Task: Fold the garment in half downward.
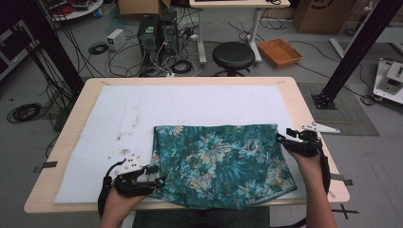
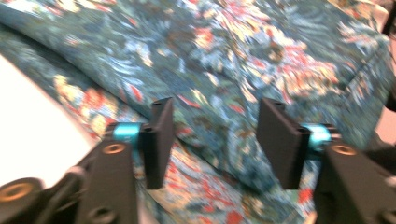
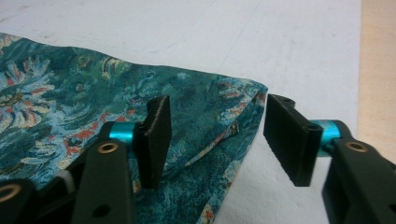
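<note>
A folded teal cloth with a flower print lies on the white mat, its near edge hanging over the table's front. My left gripper is at the cloth's near-left edge. In the left gripper view its jaws stand open, with the cloth spread beyond them and nothing pinched. My right gripper is at the cloth's far-right corner. In the right gripper view it is open over that folded corner, pads apart from the fabric.
A white bracket lies on the wooden table by my right hand. Dark specks dot the mat near my left gripper. Beyond the table stand a black stool, a wicker basket and computer towers among cables.
</note>
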